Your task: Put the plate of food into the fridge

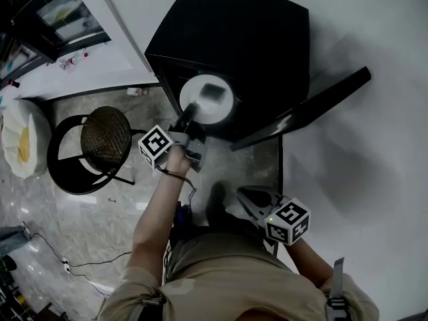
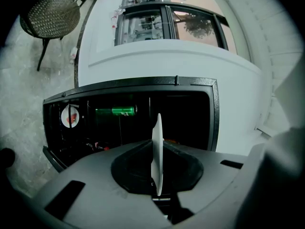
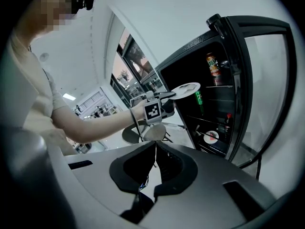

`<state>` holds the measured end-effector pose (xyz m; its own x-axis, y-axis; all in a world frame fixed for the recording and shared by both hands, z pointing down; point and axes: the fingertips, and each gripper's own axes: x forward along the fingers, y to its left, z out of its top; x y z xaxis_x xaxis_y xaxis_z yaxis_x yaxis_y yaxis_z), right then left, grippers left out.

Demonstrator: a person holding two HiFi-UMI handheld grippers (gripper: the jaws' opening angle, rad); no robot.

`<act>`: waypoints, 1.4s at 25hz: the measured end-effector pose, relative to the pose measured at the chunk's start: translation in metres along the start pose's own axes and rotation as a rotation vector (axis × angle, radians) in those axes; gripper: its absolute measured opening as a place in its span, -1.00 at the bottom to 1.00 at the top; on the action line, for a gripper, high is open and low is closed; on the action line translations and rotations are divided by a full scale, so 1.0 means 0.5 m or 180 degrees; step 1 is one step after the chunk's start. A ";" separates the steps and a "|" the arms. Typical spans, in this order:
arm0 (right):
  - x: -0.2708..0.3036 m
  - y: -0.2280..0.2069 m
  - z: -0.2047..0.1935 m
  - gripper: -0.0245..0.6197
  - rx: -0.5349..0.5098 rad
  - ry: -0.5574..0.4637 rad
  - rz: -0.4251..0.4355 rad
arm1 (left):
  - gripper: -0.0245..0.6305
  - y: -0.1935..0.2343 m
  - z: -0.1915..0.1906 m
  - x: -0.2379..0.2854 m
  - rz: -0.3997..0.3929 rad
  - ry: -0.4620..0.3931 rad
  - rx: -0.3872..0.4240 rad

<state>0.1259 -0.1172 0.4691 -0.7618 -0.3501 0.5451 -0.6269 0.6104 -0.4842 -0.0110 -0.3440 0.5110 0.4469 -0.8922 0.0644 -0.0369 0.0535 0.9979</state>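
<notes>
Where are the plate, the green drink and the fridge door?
plate (image 1: pixel 217 109), head view, bare white part of its top face
green drink (image 2: pixel 116 111), left gripper view, middle of its body
fridge door (image 1: pixel 304 111), head view, top edge of the open door

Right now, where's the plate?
Head view, top centre: the plate is clamped in the left gripper, at the mouth of the open fridge, left of its swung-out door.
</notes>
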 end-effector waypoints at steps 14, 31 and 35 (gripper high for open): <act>-0.003 -0.016 0.005 -0.86 0.0008 0.0033 -0.0045 | -0.85 0.016 0.025 0.050 0.0027 -0.0099 -0.0065; -0.005 -0.041 0.004 -0.86 0.0078 -0.0023 -0.0013 | -0.85 0.011 0.047 0.107 0.0049 -0.0231 0.0011; -0.008 -0.047 0.003 -0.86 0.0094 -0.0024 -0.0031 | -0.85 0.008 0.060 0.117 0.0058 -0.0274 0.0078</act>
<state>0.1437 -0.1311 0.4773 -0.7567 -0.3613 0.5448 -0.6389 0.5856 -0.4989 -0.0119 -0.4096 0.5184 0.3674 -0.9266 0.0803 -0.0666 0.0599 0.9960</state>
